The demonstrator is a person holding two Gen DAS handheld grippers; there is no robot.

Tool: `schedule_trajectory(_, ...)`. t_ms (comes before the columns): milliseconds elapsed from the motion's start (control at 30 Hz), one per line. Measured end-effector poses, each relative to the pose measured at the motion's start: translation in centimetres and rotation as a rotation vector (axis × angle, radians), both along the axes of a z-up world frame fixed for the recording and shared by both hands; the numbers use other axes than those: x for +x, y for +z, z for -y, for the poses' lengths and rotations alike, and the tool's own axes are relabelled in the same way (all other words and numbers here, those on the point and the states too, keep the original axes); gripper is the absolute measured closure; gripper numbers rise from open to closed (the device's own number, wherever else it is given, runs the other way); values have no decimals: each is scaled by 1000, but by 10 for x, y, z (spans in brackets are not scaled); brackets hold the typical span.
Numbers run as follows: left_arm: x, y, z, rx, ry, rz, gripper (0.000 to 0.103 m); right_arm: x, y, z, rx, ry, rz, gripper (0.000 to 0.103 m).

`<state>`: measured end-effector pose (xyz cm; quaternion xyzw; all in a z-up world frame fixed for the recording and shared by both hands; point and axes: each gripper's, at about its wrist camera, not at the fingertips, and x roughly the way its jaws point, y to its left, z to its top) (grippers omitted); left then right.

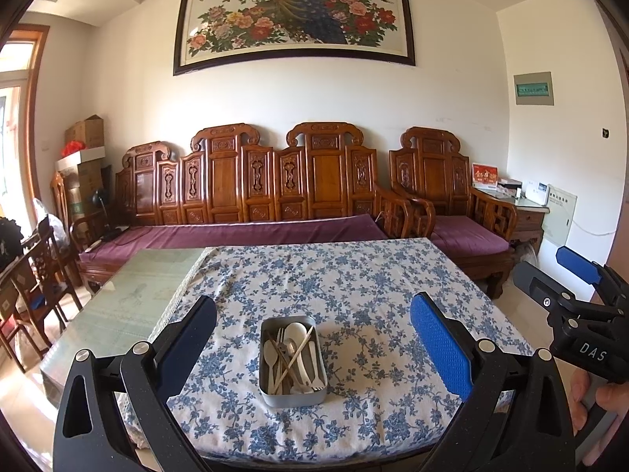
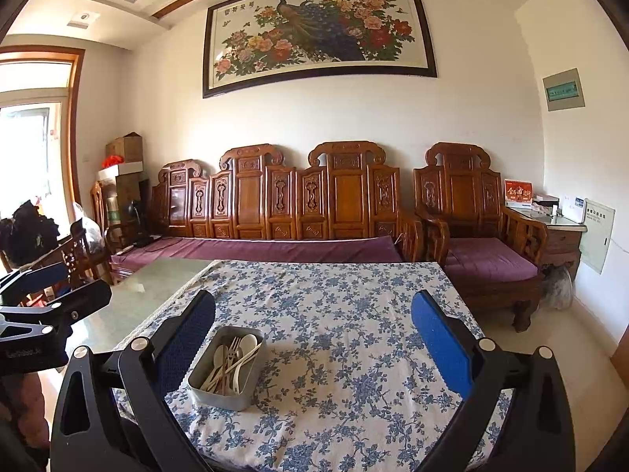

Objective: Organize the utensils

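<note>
1. A sitting room: a carved bench (image 1: 251,181) with purple cushions runs along the far wall under a framed peacock painting (image 1: 295,15), and an armchair (image 2: 479,220) stands at its right end.
2. Before it stands a table (image 1: 129,299) with a glass top; a blue-flowered cloth (image 1: 354,275) covers most of it and leaves a bare glass strip on the left.
3. The left claw (image 1: 312,338) is spread wide, holding nothing. A metal tin (image 1: 291,393) sits on the cloth right between its fingers, a little ahead, touching neither.
4. The tin holds the utensils (image 1: 293,354): white spoons, a fork and pale sticks, piled crosswise. Which piece lies under which is hard to make out.
5. The right claw (image 2: 312,342) is also spread wide and holds nothing. From it the tin (image 2: 226,369) lies ahead and to the left, just beside its left finger (image 2: 188,338); whether they touch cannot be told.
6. Open cloth stretches ahead and right of the right claw to the table's far and right edges.
7. The near table edge is hidden beneath both claws' black frames.
8. Each claw shows at the edge of the other's view, cut off by the frame.
</note>
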<state>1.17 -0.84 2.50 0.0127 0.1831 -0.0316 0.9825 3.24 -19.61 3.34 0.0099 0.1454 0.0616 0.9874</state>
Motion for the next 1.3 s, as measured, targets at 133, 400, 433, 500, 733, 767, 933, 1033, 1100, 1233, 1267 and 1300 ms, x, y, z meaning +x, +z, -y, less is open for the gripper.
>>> schedule_trajectory(133, 0, 0, 0, 1, -1, 0, 8, 0, 0, 0, 1, 1, -1, 3)
schedule_trajectory(400, -1, 1, 0, 0, -3, 3, 8, -2, 2, -1, 1, 4, 3, 3)
schedule_trajectory(433, -1, 1, 0, 0, -3, 2, 8, -2, 2, -1, 2, 4, 2, 3)
schedule_trajectory(500, -2, 1, -1, 0, -5, 1, 8, -1, 3, 0, 3, 4, 1, 3)
schedule_trajectory(733, -4, 6, -1, 0, -8, 7, 8, -1, 3, 0, 2, 5, 1, 3)
schedule_trajectory(767, -5, 7, -1, 0, -8, 8, 8, 0, 3, 0, 2, 5, 1, 3)
schedule_trajectory(933, -6, 9, 0, -1, -10, 10, 8, -1, 3, 0, 3, 6, 1, 3)
schedule_trajectory(1033, -6, 9, 0, -1, -10, 10, 8, -1, 3, 0, 5, 7, 0, 3)
schedule_trajectory(1100, -6, 9, -1, -3, -12, 12, 8, -1, 4, 1, 4, 7, 1, 3)
schedule_trajectory(1233, -7, 12, 0, -5, -14, 13, 8, -1, 5, 1, 3, 4, 3, 3)
schedule_trajectory(1267, -7, 12, 0, -4, -15, 13, 8, -1, 4, 1, 4, 5, 2, 3)
schedule_trajectory(1300, -7, 12, 0, -2, -16, 14, 8, 0, 5, 2, 4, 5, 2, 3)
